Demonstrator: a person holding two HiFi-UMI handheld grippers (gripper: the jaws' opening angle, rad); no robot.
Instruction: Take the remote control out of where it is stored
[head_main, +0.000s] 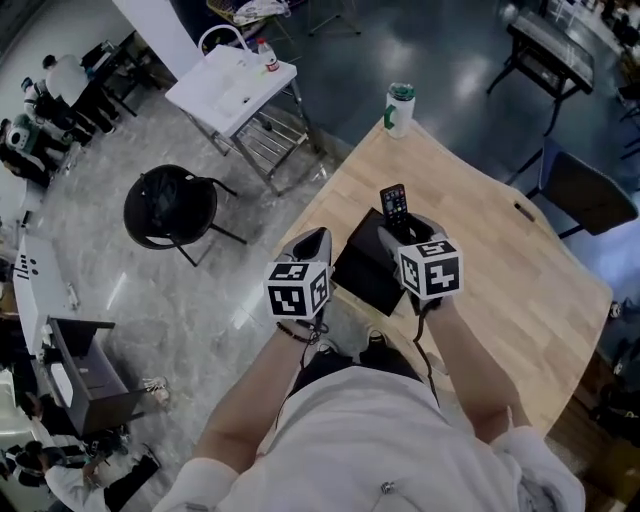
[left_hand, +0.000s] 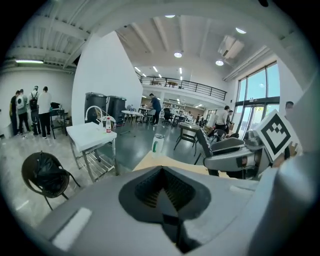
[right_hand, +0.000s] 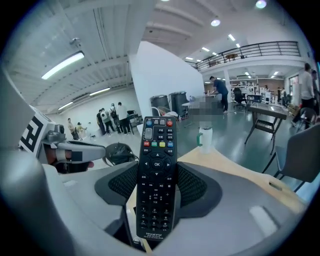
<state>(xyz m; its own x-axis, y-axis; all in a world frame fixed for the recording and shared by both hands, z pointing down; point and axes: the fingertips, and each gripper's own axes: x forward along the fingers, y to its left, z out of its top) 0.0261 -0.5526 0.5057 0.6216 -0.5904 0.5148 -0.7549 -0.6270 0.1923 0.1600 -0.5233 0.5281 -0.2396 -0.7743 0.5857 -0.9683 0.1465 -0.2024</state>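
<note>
Though free, pressed together on nothing at left gripper (left_hand: 162, 192); probably kept aside as a spare. Right of it, pinched between right gripper (right_hand: 156, 189) pads: remote control (right_hand: 157, 150), gripped at mid-body, buttons toward camera, presumably for a firm carry. Seen only from head view: black case (head_main: 360, 272) on wooden table (head_main: 500, 250) beneath, remote apparently clear of it. Legible only in right gripper view: key labels.
</note>
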